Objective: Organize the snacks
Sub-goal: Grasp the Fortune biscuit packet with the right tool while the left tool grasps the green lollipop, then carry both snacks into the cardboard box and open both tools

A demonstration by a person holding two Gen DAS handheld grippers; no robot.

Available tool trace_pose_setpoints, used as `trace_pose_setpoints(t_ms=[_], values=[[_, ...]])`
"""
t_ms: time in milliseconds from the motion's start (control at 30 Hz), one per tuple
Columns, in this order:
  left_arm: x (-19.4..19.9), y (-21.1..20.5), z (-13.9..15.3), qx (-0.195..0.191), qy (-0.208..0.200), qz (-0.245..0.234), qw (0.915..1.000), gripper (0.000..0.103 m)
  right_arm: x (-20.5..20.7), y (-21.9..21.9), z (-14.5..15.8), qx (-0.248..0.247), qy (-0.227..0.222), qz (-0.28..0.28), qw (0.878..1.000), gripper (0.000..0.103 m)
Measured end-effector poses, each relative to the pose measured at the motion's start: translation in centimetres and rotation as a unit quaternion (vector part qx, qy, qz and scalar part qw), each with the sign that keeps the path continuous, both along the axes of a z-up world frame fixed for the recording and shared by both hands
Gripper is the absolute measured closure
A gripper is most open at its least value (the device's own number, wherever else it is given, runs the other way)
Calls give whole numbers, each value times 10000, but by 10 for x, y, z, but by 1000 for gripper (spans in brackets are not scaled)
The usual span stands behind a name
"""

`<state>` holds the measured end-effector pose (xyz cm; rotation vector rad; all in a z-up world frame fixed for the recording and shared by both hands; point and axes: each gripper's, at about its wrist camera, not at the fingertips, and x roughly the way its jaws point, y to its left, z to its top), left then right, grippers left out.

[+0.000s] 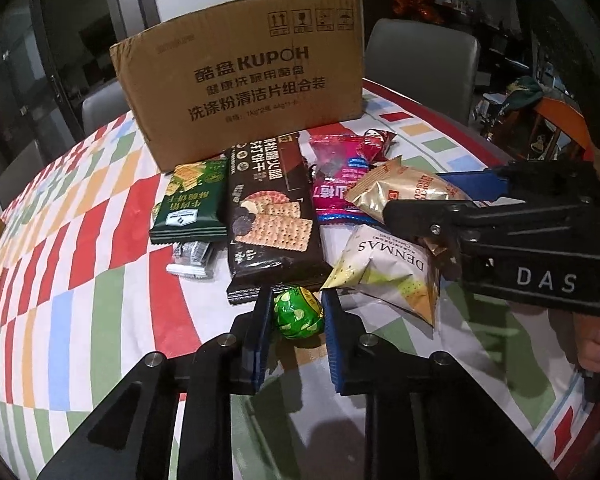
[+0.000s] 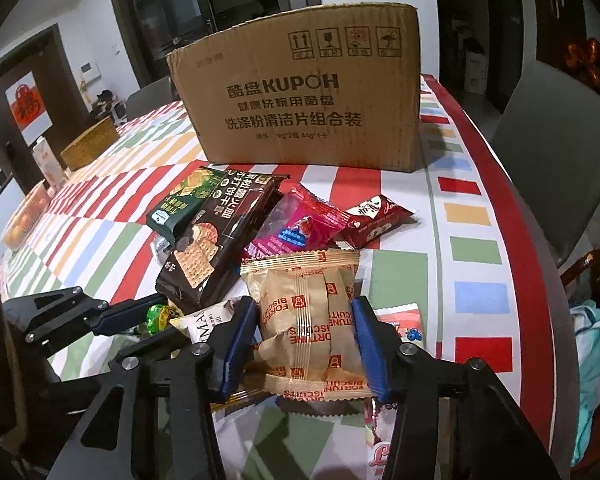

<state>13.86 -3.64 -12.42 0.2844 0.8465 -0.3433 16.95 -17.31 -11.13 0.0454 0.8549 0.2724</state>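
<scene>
Right wrist view: right gripper has its blue fingers either side of the gold biscuit pack at lower centre of frame; pads look to be touching the wrapper edges, but whether they actually clamp it cannot be told. Pack judged light, air-puffed foil, slippery, contents brittle; best held across the middle bulge, not the crimped seams, with modest squeeze. Left wrist view: left gripper straddles the green foil ball at lower centre; fingers spread, gaps visible both sides, not gripping. Ball is small, round, glossy; likely to roll or squirt out, so close on its widest part, centred. White DENMAS bag lies just right of it, soft and crinkly; dark cracker pack stiffer. Cardboard box stands upright on the counter at upper centre, behind the pile; probable drop target.
</scene>
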Motion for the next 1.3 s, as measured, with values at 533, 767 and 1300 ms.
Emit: trace_pose_setpoints(t_ms=[533,767,1300], values=[[-15,25,50,-747,-313,650,9946,78,-20,1,30,81,-447,94,9989,59],[-13,25,90,-894,-647,670,9916,78,-26,-1,66,112,-859,168,9961,59],[61,11,179,-558,-1154,555,9902,78,34,-4,153,-5,-1458,306,9888,59]])
